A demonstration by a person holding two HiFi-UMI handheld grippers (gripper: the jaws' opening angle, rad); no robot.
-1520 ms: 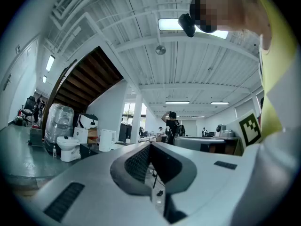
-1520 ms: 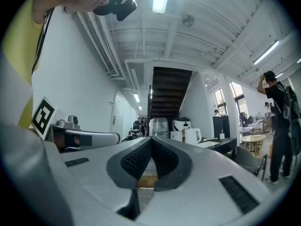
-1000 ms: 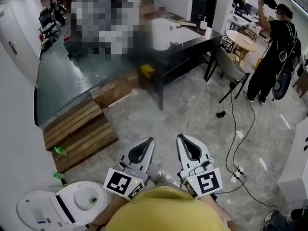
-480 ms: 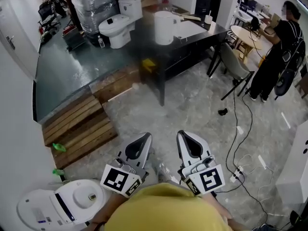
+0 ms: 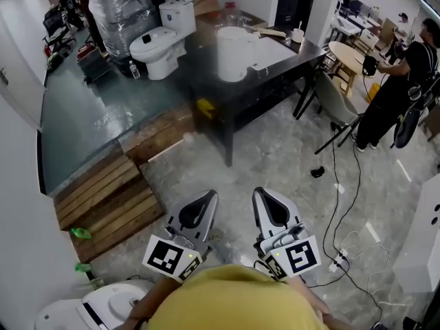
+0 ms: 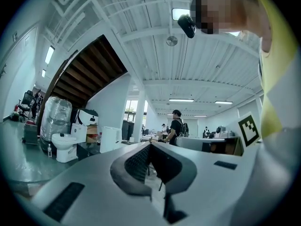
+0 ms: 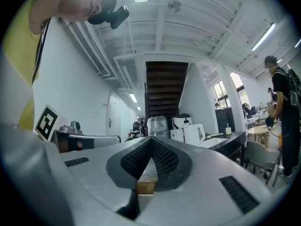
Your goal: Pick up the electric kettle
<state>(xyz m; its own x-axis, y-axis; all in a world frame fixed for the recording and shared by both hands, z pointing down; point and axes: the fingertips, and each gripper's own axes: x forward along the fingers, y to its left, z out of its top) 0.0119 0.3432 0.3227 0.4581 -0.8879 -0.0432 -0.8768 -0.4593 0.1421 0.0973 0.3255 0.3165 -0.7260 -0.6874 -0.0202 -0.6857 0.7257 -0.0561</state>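
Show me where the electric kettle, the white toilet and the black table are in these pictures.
electric kettle (image 5: 232, 55): head view, middle of its white body.
white toilet (image 5: 148, 47): head view, on the lid of its bowl.
black table (image 5: 275, 57): head view, bare part of its top, right of the kettle.

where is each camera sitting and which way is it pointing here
Head view: on the person's head, facing forward and steeply down at the floor and black table with the kettle; shows the yellow shirt, left gripper and right gripper.
Left gripper view: on the left gripper, looking level along its closed fingers toward the toilet; yellow shirt at right.
Right gripper view: on the right gripper, level along its closed fingers toward the table; yellow shirt at left.
Shared: both gripper views show the kettle.
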